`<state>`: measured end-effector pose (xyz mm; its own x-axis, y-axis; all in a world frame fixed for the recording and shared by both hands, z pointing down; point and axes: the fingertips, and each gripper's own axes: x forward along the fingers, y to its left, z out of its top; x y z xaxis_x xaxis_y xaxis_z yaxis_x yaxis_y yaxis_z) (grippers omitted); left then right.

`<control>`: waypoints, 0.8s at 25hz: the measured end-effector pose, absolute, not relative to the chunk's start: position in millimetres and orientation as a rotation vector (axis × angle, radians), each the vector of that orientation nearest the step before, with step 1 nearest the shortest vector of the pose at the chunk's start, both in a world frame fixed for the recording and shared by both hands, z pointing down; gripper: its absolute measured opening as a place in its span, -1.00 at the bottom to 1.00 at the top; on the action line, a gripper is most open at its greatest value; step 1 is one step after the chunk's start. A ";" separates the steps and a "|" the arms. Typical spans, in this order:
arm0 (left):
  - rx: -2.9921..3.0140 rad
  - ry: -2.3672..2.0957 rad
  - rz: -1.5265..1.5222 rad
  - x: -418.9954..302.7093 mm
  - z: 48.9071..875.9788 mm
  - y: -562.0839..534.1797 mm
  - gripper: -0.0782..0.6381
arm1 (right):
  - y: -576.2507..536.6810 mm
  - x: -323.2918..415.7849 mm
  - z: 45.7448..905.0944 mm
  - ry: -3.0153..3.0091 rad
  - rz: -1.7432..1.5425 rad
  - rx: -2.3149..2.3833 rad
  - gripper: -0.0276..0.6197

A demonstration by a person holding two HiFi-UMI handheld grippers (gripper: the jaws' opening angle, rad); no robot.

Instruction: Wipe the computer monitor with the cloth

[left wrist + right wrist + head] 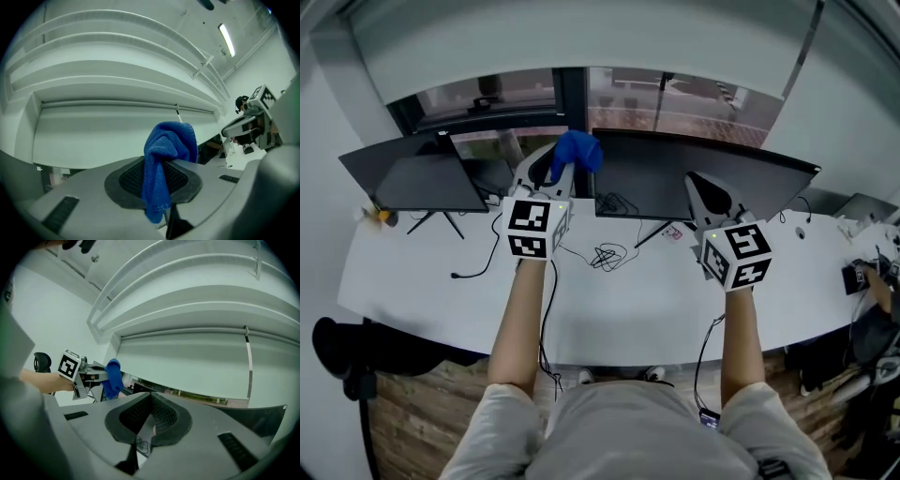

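Note:
A blue cloth (578, 150) is bunched between the jaws of my left gripper (558, 161), which is held up in front of the gap between two dark monitors. In the left gripper view the cloth (168, 145) hangs down over the shut pads of that gripper (159, 176). The wide monitor (694, 178) stands at centre right and a smaller monitor (427, 178) at the left. My right gripper (700, 185) is raised before the wide monitor, shut with nothing in it (151, 401). From the right gripper view the cloth (112, 378) shows off to the left.
Both monitors stand on a curved white desk (628, 305). A tangle of black cable (605, 255) lies between the grippers. A window runs behind the monitors. A black chair (337, 349) is at the lower left, and another person's hand (874, 286) is at the right edge.

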<state>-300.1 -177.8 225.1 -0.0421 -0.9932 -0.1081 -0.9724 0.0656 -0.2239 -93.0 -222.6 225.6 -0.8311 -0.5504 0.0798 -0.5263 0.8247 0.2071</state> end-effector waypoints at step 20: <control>-2.067 2.076 -0.263 -256.7 237.9 -97.0 -0.52 | -177.9 -97.3 218.3 -2.875 -0.330 0.854 -0.88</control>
